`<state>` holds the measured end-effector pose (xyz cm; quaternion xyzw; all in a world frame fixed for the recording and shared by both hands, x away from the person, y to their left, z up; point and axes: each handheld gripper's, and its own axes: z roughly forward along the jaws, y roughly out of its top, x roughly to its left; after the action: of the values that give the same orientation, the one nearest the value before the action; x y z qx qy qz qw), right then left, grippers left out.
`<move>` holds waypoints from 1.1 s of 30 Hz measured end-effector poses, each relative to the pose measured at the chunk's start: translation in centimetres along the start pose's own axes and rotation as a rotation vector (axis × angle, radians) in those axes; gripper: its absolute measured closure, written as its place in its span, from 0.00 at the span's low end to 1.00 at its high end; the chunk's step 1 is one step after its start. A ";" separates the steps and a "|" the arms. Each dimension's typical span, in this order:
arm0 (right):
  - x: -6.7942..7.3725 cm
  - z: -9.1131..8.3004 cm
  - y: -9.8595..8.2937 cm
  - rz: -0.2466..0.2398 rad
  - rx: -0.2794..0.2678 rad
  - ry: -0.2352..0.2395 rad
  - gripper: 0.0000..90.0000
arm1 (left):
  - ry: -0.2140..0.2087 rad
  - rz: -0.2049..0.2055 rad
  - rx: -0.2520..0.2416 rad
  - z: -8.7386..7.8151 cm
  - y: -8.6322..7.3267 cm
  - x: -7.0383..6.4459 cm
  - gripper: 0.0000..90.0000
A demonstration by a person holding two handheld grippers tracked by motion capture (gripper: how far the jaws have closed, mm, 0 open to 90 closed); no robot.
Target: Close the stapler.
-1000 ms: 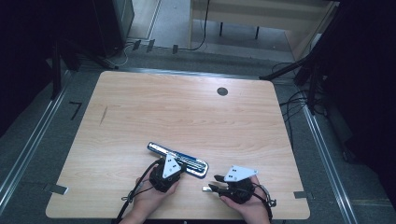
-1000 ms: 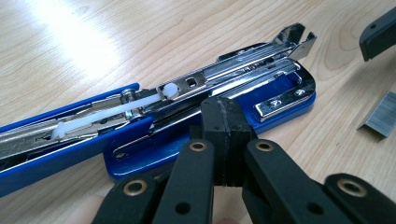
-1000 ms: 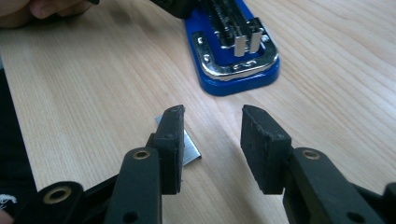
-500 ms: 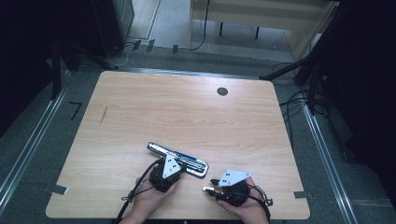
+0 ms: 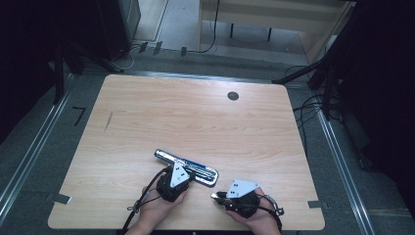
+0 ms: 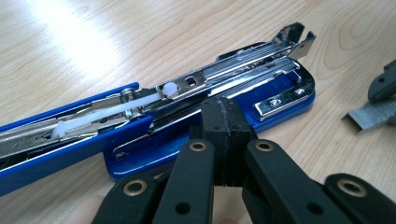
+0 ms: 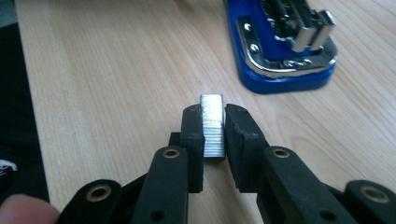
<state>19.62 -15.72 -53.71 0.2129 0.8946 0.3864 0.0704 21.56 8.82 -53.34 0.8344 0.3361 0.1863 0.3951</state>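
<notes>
- right gripper (image 7: 214, 128): jaws nearly closed, clamped on a staple strip (image 7: 212, 123) standing on edge between the pads, strip end poking out forward past the tips
- left gripper (image 6: 223, 140): jaws pressed together, tips resting on the blue base of the stapler (image 6: 187, 116), looks like pinning it down; can't tell if anything is pinched between them
- stapler lies opened flat on the table (image 5: 195, 117), metal magazine channel exposed and facing up, near the front edge
- key relation: stapler's head end sits ahead and to the right in the right gripper view, near but apart; high view puts the stapler (image 5: 186, 167) left of the right gripper (image 5: 218, 196)
- stapler long axis runs diagonally across the table; strip likely must line up with that channel
- right hand (image 5: 254, 215) carries the strip, so it's probably the one to travel; left hand (image 5: 156, 208) braces
</notes>
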 end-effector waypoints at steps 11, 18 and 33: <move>0.9 0.7 1.0 -0.028 0.020 0.013 0.89 | -0.004 0.001 0.001 -0.1 -0.1 -0.1 1.00; 1.2 0.4 1.6 -0.024 -0.001 0.016 0.89 | -0.006 -0.004 -0.001 -0.1 -0.1 0.0 1.00; -1.1 -2.2 4.7 0.018 -0.082 -0.060 0.89 | -0.006 0.070 0.063 0.2 -0.1 -0.8 1.00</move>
<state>21.52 -14.85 -48.83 0.2294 0.8737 0.4167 0.1022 21.02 8.18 -53.56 0.8583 0.3112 0.1870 0.3625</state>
